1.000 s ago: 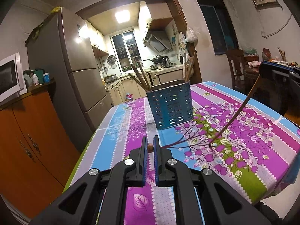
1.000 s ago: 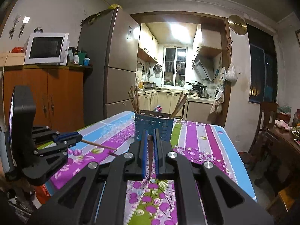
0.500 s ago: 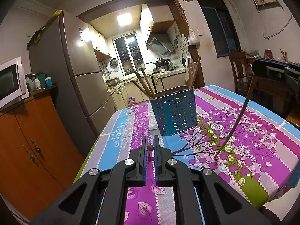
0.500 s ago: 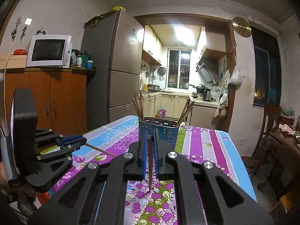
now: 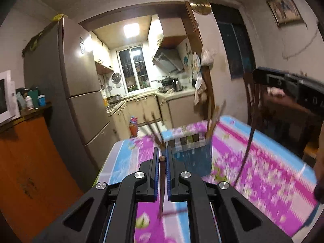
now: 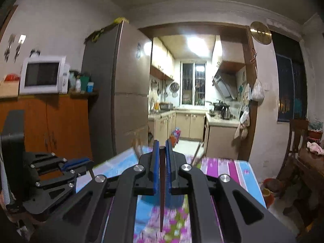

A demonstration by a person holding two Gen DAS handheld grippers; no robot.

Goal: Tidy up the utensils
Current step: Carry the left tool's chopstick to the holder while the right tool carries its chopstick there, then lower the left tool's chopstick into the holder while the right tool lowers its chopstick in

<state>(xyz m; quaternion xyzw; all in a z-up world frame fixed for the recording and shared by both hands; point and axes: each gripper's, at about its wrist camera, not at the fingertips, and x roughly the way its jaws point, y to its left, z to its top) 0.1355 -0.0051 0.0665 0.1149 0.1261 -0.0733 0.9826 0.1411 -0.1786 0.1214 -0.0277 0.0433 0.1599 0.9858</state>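
A blue perforated utensil holder (image 5: pixel 192 154) stands on the flowered tablecloth (image 5: pixel 263 172), with several brown chopsticks leaning out of it. My left gripper (image 5: pixel 161 158) is shut on a brown chopstick (image 5: pixel 161 192) that hangs tip-down, just left of and nearer than the holder. My right gripper (image 6: pixel 161 151) is shut on another brown chopstick (image 6: pixel 162 198), also tip-down above the table. That chopstick also shows at the right of the left wrist view (image 5: pixel 249 147). The left gripper's body shows at the left of the right wrist view (image 6: pixel 50 174). The holder is mostly hidden behind my right gripper.
A grey fridge (image 5: pixel 66 93) and an orange cabinet (image 5: pixel 24 162) with a microwave (image 6: pixel 42 77) stand left of the table. A wooden chair (image 6: pixel 295 141) and a dark side table (image 5: pixel 293 111) stand to the right. The kitchen doorway lies beyond.
Both grippers have risen and tilted up with their chopsticks, which now hang steeper. The holder sits lower in both views, and the views are motion-blurred.
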